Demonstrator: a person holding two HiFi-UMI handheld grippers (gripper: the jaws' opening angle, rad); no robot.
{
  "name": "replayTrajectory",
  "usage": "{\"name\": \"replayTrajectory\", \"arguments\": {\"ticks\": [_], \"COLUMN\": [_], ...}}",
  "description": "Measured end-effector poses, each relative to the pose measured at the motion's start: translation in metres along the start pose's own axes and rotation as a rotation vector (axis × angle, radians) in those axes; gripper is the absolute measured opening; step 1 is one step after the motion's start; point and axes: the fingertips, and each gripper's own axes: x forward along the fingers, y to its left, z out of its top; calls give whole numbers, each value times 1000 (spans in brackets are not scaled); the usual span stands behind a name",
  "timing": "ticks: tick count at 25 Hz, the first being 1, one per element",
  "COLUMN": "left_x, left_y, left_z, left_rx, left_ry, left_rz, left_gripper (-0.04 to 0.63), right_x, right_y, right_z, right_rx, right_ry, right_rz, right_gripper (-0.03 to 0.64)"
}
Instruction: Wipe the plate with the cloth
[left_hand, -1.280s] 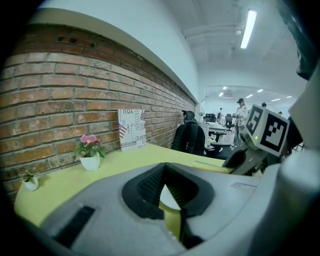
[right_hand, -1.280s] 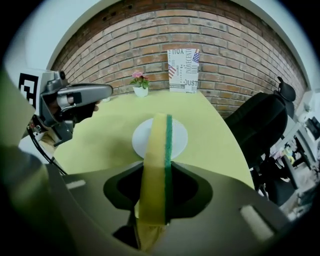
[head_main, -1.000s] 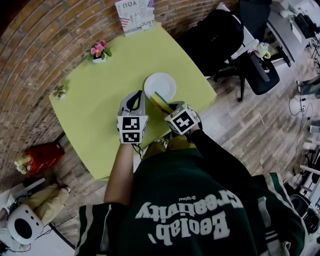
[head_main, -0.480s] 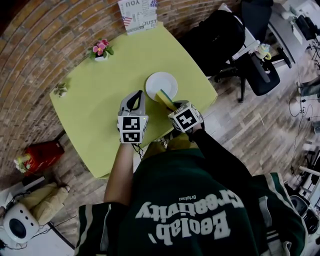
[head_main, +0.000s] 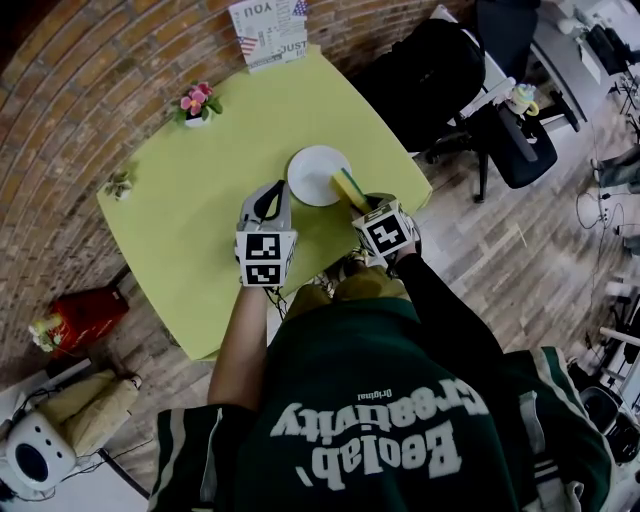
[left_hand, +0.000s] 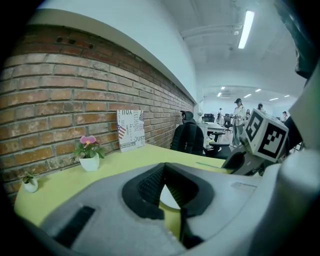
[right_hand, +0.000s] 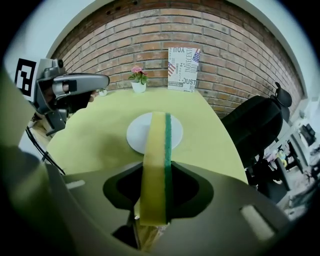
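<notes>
A white plate (head_main: 316, 172) lies on the yellow-green table (head_main: 200, 220), and shows in the right gripper view as the plate (right_hand: 135, 134). My right gripper (head_main: 368, 208) is shut on a yellow sponge with a green scouring side (head_main: 349, 189), held on edge. The sponge (right_hand: 156, 155) sticks out past the jaws, its far end over the plate's near right rim. My left gripper (head_main: 274, 189) hovers left of the plate and near its front edge, jaws together and holding nothing. Between the left gripper's (left_hand: 164, 166) pads a sliver of plate (left_hand: 170, 199) shows.
A pink flower pot (head_main: 197, 103) and a small plant (head_main: 121, 183) stand near the brick wall, and a printed sign card (head_main: 268, 30) at the far table corner. A black office chair (head_main: 430, 75) is beyond the table's right edge. A red object (head_main: 85, 310) lies on the floor.
My right gripper has carried the sponge to the right, from in front of the plate to its right rim. The left gripper has stayed put.
</notes>
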Motion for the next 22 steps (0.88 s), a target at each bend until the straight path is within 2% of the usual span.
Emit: {"name": "replayTrajectory", "arguments": {"ticks": [6,12,18,22], "left_x": [-2,-3,-9,-13], "left_y": [6,16,28,37], "left_z": [0,-4,-8,-11], "left_rx": [-13,-33,-51,-63], "left_ry": [7,16,22,30], "left_rz": [18,47,84,112], "left_gripper": [6,6,6,6], "right_x": [-3,9,30,44], "right_y": [3,19,51,65], "right_z": [20,58,82,89], "right_rx": [-25,-47,-99,-48], "right_ry": [-30,-61,-46,-14], "right_rz": [-11,40,107,130], "right_gripper": [147,147,147,148]}}
